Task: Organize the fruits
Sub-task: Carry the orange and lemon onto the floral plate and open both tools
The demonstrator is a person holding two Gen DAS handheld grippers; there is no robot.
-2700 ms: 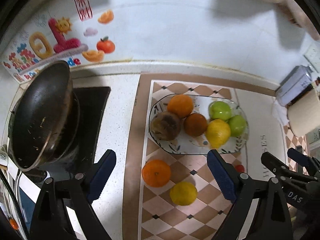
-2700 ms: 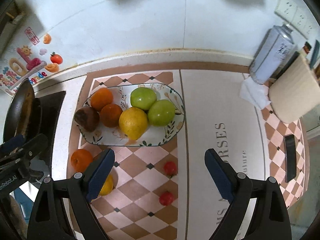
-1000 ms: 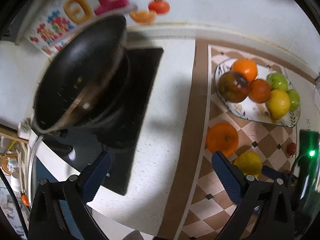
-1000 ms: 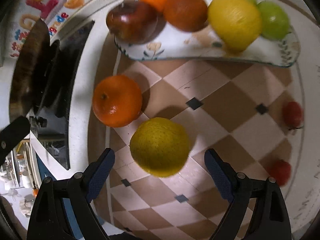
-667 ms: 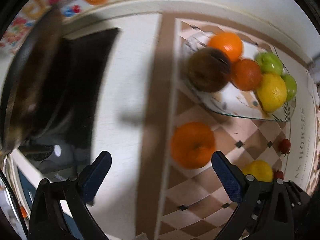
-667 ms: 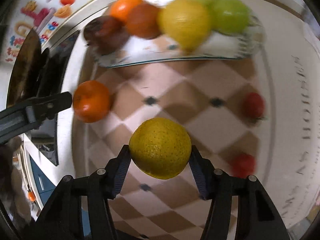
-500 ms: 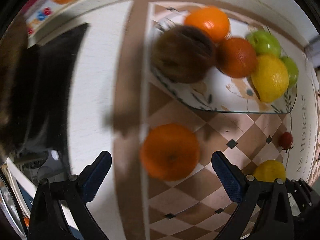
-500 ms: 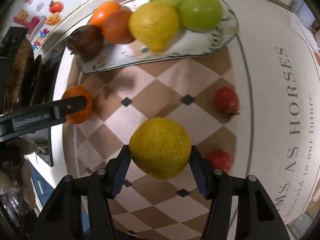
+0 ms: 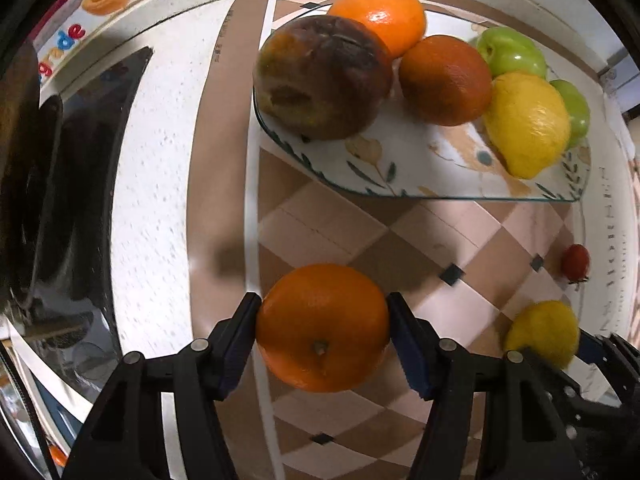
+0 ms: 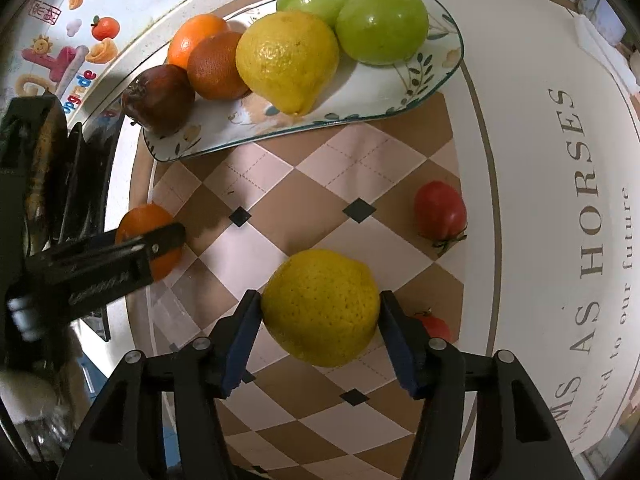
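My left gripper [image 9: 322,330] is shut on an orange [image 9: 322,326] over the checkered mat. It also shows in the right wrist view [image 10: 146,240] at the left. My right gripper [image 10: 320,326] is shut on a yellow lemon-like fruit [image 10: 320,306], also seen in the left wrist view [image 9: 542,330]. The leaf-patterned glass plate [image 9: 400,168] [image 10: 312,120] holds a dark brown fruit [image 9: 322,82], two oranges, a big lemon [image 10: 286,60] and two green apples [image 10: 380,22]. Two small red tomatoes [image 10: 440,210] [image 10: 434,326] lie on the mat to the right.
A black stove with a dark pan [image 9: 24,184] stands at the left of the white counter. The mat's right part carries printed letters [image 10: 588,200]. A wall with fruit stickers [image 10: 76,52] runs behind the plate.
My left gripper swung from the stove to the orange and closed on it. My right gripper came down on the yellow fruit, closed on it and now holds it nearer the plate.
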